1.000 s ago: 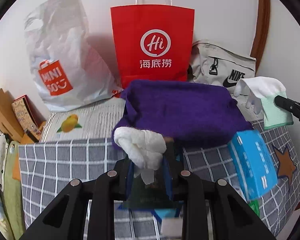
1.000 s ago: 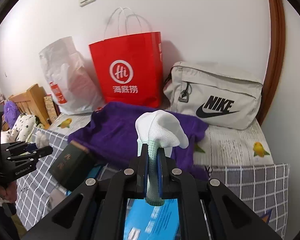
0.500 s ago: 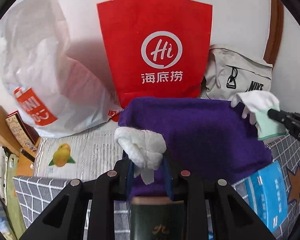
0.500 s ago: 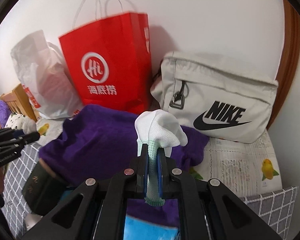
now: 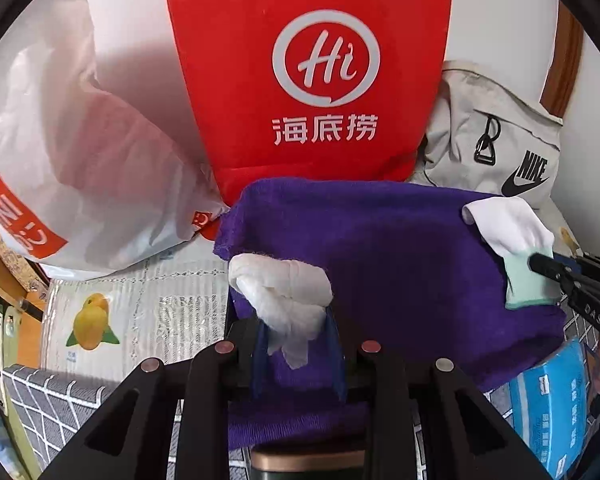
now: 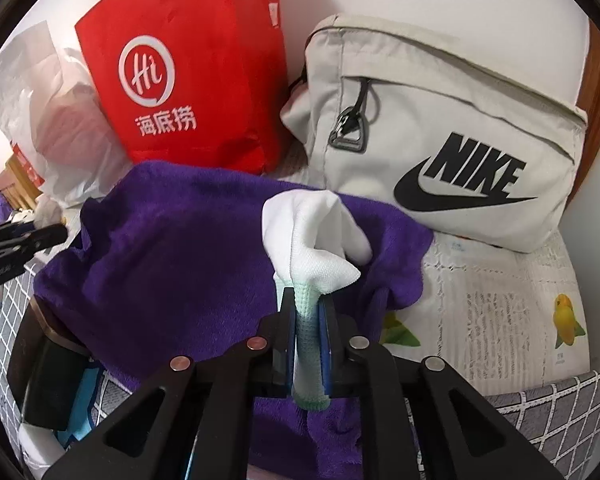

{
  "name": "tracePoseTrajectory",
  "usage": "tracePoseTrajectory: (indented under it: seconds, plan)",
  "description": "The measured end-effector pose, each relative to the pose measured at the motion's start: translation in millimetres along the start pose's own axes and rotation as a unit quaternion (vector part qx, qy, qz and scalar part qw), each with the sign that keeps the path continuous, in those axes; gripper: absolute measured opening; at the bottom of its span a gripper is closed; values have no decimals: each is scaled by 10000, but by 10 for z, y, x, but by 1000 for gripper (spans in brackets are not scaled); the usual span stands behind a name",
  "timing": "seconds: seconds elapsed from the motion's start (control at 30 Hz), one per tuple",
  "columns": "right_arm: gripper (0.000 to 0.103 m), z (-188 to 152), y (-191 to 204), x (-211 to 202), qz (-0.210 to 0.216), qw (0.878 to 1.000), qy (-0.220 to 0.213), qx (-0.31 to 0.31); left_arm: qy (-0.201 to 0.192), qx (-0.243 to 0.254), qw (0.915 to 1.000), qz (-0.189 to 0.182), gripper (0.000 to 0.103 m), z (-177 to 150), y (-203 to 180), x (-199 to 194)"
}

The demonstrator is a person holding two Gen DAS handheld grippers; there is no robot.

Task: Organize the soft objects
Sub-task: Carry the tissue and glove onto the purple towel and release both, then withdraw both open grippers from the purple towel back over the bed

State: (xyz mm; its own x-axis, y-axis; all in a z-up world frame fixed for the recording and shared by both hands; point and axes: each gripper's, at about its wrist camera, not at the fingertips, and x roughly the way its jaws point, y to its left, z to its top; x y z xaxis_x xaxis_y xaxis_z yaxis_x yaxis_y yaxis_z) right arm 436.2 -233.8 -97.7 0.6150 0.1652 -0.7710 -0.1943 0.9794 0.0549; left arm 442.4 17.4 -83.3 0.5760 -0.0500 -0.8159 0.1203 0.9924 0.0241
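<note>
we find two soft items in hand above the purple towel (image 5: 400,264), which lies spread over boxes on the bed. the left tool (image 5: 298,344) is clamped on a knotted white cloth (image 5: 284,292), held over the towel's near left part. the right tool (image 6: 309,332) grips a white glove (image 6: 312,236) by its pale green cuff; its jaws have just been opening a little, though the cuff sits pinched between the pads and the glove hangs over the towel's right side.

we judge the step to be delivery: both items are being brought to the towel as the collecting spot. the next move calls for lowering each onto the pile and parting the jaws fully so the fabric drops free and does not snag on the pads.

around it, a red paper bag (image 5: 312,72) and a white plastic bag (image 5: 80,152) stand against the wall, with a beige nike bag (image 6: 452,136) to the right. a blue box (image 5: 548,408) and a dark box (image 6: 48,376) lie partly under the towel. nothing blocks the drop itself.
</note>
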Motion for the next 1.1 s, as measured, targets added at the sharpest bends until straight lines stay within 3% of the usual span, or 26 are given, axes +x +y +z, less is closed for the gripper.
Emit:
tracePoseTrajectory:
  seconds: [0.1,0.2,0.27,0.33,0.57,0.9,0.97,1.03,1.1]
  plan:
    - [17,-22,11,23,-11,9999,91,-103,45,55,10000,51,25,60,-3,87]
    - [30,-55,-3,-45,-164,9996,162,-145,102,192,9996,180,25,131,-19,190]
    - [51,-91,-9,-148,-210,9996,33,-180,116,233,9995,204,25,178,-24,247]
    - [62,-122,4,-247,-260,9994,-97,-221,117,251,9994,190,25,224,-24,305]
    - [63,-162,127,-293,-313,9981,-175,-502,238,302,9993,-11,25,350,-81,486]
    - [63,-181,118,-273,-318,9982,-164,-487,363,280,9989,8,29,457,-129,693]
    - [63,-182,102,-286,-299,9984,-177,-451,406,253,9989,10,40,439,-121,713]
    - [63,-184,95,-293,-291,9985,-178,-433,363,267,9990,-9,65,428,-132,703]
    - [63,-184,95,-300,-287,9985,-183,-429,275,221,9994,-69,68,402,-121,670]
